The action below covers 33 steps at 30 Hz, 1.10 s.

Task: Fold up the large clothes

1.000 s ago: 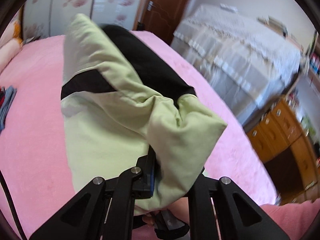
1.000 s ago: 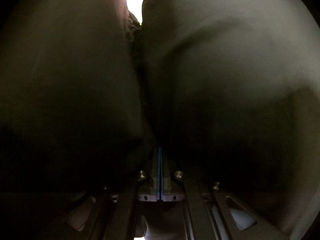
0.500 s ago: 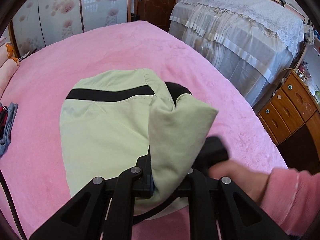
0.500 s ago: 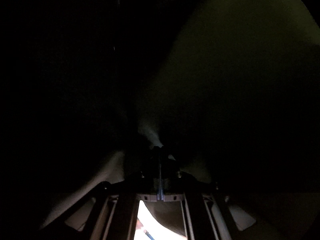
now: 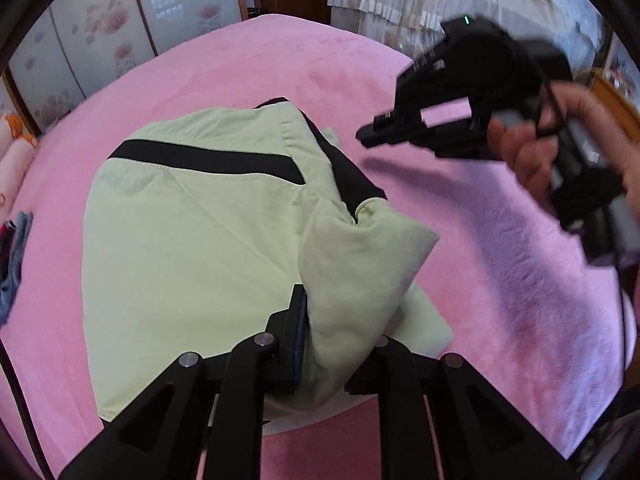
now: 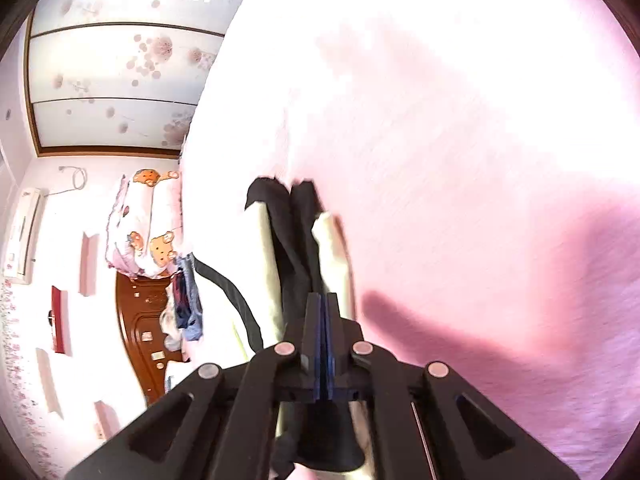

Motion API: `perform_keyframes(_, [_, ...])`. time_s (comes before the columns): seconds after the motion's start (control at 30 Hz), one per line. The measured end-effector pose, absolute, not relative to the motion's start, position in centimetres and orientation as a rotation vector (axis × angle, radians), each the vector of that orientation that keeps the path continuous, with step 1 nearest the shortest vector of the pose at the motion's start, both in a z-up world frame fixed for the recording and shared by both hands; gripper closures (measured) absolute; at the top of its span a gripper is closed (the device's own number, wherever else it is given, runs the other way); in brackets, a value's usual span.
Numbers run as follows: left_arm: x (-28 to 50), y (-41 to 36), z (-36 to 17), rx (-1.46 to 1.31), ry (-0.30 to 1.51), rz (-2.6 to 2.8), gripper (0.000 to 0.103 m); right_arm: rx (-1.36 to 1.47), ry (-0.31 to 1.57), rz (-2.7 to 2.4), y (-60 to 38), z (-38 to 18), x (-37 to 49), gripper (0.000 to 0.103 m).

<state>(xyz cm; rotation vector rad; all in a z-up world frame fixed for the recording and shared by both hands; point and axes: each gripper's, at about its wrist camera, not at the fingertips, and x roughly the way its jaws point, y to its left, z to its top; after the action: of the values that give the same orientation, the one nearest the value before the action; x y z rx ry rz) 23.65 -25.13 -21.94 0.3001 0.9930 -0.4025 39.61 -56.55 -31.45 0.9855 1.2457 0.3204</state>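
- Risk, release: your left gripper (image 5: 339,320) is clamped on a raised fold of the light-green garment (image 5: 192,240), and its jaws have just been easing apart with the cloth still between them. If you draw back before the fold is clear of the pads, it is likely to drag and pull the finished layers askew.
- Risk, bulk: the pinched fold stands up in a wad between your fingers. Let go from this height and it may flop open instead of lying flat.
- Risk, crossing: your right gripper (image 6: 322,312) sweeps over the pink bed (image 5: 500,248) just beyond the garment's black-trimmed edge. A low pass could catch that edge.
- Pose, left: it points steeply down at the garment, which lies folded on the bed ahead of and under the fingertips.
- Pose, right: your right hand (image 5: 536,152) grips the handle. The fingers are pressed together with nothing between them, aimed down at the bed.
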Motion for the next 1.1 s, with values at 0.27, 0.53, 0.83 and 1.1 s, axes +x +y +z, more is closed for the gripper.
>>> perform_keyframes(0.27, [21.3,-28.3,-24.3,0.439,1.094,-0.447,0.051,0.883,1.317,0.351,-53.8,-30.0,37.8,0.098])
perform_keyframes(0.53, [20.1,-23.5,-19.5,0.282,1.213,-0.512,0.023,0.754,1.472,0.374,-46.0,-28.1,35.6,0.094])
perform_keyframes(0.83, [22.8,-11.6,-17.1,0.075,1.313,-0.243,0.021,0.543,1.601,0.236,-42.1,-27.9,32.9,0.057])
perform_keyframes(1.1, [25.0,-4.7,-18.3,-0.053,1.379,-0.101,0.021,0.292,1.646,0.245,-38.3,-29.0,32.3,0.085])
